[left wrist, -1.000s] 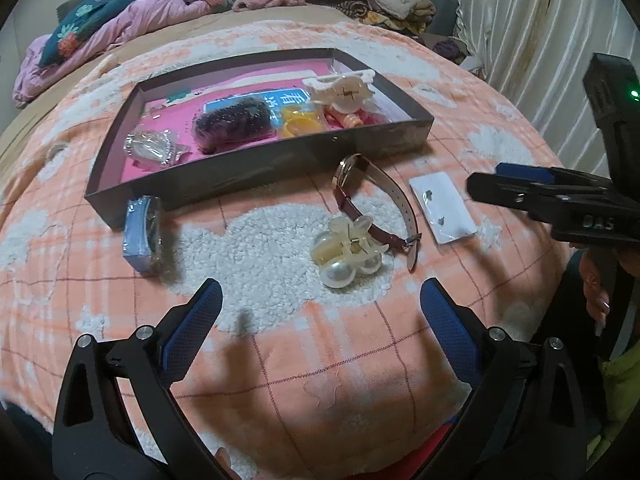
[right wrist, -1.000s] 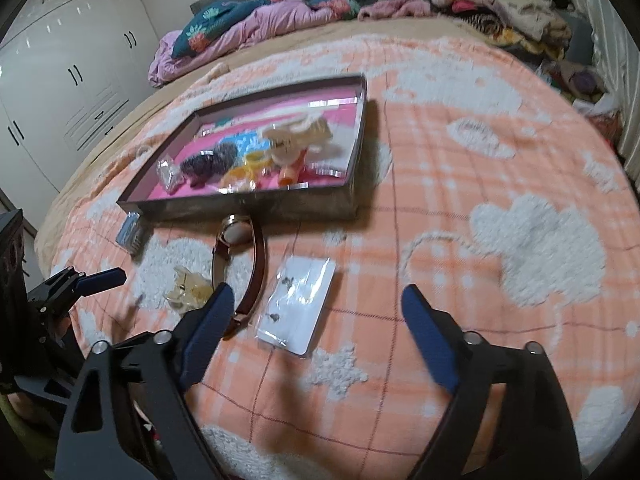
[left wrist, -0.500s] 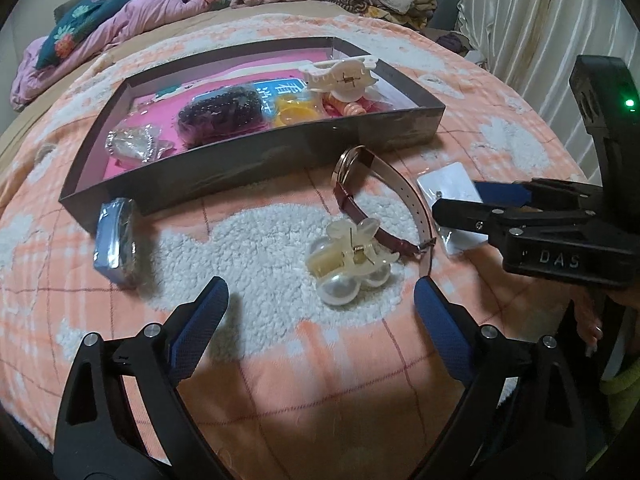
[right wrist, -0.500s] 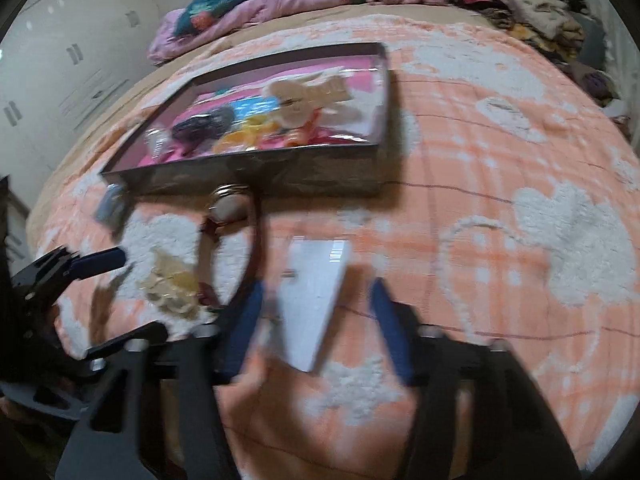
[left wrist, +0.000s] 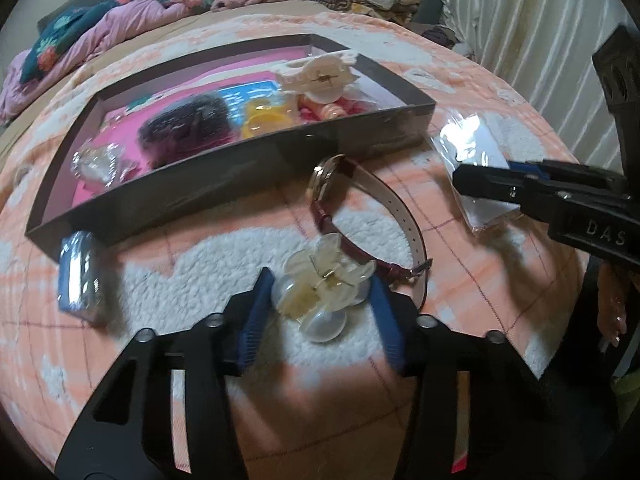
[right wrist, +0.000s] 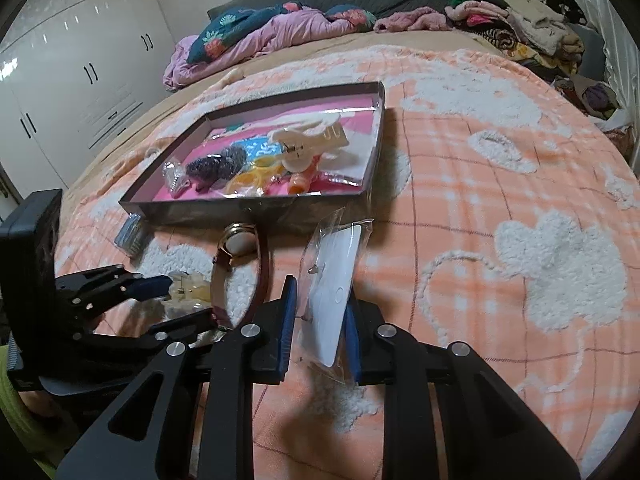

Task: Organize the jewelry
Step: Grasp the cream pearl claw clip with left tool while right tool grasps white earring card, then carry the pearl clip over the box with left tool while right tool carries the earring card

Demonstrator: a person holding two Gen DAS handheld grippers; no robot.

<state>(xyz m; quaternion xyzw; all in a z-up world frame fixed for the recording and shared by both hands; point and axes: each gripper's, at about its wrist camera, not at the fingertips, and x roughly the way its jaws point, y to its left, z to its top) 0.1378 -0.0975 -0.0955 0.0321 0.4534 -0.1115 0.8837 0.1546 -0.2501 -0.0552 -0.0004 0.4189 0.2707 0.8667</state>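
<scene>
A translucent pearl hair claw (left wrist: 320,280) lies on the orange blanket. My left gripper (left wrist: 322,300) is closing, and its blue pads touch the claw on both sides. A dark red watch (left wrist: 323,178) lies just beyond, its strap curling behind the claw. My right gripper (right wrist: 320,312) is shut on the near end of a clear bag with a white earring card (right wrist: 332,280), which stands tilted off the blanket. The dark tray (left wrist: 200,184) with a pink floor holds a cream claw clip, a dark scrunchie and yellow and orange pieces. The left gripper (right wrist: 180,296) shows at the right wrist view's left.
A blue wrapped packet (left wrist: 78,276) lies by the tray's front left corner. Piled clothes (right wrist: 520,28) and a pink quilt line the far side of the bed. White curtains (left wrist: 520,40) hang at the right, and wardrobe doors (right wrist: 80,80) stand at the left.
The left gripper came down and forward over the pearl claw and its jaws narrowed around it. The right jaws shut on the earring bag, and the bag tilted up.
</scene>
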